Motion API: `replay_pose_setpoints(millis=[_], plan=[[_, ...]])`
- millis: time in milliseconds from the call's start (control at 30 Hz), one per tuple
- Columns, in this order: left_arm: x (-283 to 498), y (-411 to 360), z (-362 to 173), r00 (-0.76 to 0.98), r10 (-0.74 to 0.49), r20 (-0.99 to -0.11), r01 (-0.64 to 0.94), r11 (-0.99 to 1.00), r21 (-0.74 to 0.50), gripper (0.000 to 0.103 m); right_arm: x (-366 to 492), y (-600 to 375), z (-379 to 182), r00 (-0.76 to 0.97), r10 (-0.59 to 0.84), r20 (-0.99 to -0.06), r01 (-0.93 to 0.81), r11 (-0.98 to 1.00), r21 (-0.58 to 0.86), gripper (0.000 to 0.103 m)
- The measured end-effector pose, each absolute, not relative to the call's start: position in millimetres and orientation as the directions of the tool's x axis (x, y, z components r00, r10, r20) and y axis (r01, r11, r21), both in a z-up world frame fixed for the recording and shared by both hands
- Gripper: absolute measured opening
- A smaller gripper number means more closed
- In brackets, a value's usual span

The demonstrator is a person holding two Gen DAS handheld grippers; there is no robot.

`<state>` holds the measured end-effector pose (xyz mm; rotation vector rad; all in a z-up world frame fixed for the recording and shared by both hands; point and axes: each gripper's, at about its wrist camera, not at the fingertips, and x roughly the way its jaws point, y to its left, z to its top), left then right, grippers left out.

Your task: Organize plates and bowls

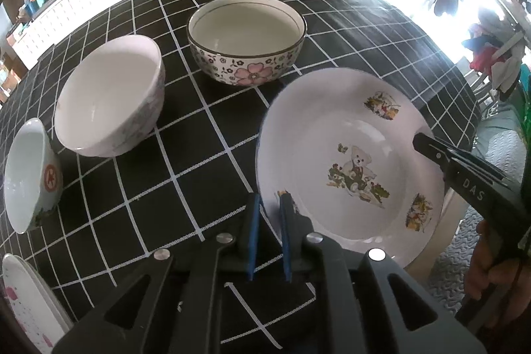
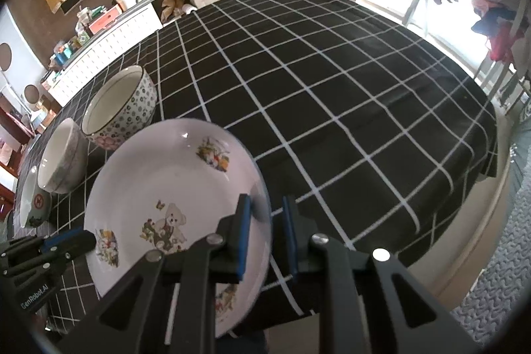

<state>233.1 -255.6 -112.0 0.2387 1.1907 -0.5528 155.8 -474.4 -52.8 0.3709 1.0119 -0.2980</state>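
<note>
A white plate [image 1: 332, 128] [image 2: 166, 168] printed with a teddy bear hangs over the near edge of the table, held from both sides. My left gripper [image 1: 268, 199] is shut on its left rim, one blue pad above the rim and one below. My right gripper [image 2: 265, 199] is shut on the opposite rim; in the left wrist view its black tip [image 1: 419, 141] lies on the plate's right edge. Behind the plate stand a flowered bowl [image 1: 247, 38] [image 2: 121, 108], a plain white bowl [image 1: 109, 95] [image 2: 61, 155] and a small bowl with a red mark [image 1: 30, 175] [image 2: 33, 201].
A black tablecloth with a white grid [image 1: 199, 138] [image 2: 332, 88] covers the table. A plate with pink flowers [image 1: 26, 304] lies at the near left corner. A person's hand [image 1: 491, 271] grips the right tool. Shelves and white cabinets [image 2: 109, 45] line the far wall.
</note>
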Motion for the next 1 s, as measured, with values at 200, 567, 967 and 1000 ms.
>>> replay_pose_setpoints(millis=[200,567,967,1000], plan=[[236,-250,-113,0.270,-0.276,-0.922,0.501,0.859,-0.111,0.022,158,-477,-54,0.514,-0.048,-0.857,0.391,0.902,0.185,0.023],[240,-249,-118,0.261,-0.275,-0.925,0.486,0.866,-0.120,0.029,161,-482,-59,0.530,0.009,-0.848,0.341,0.913,0.223,0.023],[241,-255,-118,0.253,-0.299,-0.920,0.508,0.850,-0.137,0.012,169,-469,-56,0.517,-0.040,-0.855,0.296,0.945,0.135,0.023],[240,-254,-118,0.254,-0.293,-0.922,0.506,0.853,-0.131,0.012,169,-467,-56,0.514,-0.042,-0.857,0.296,0.946,0.131,0.022]])
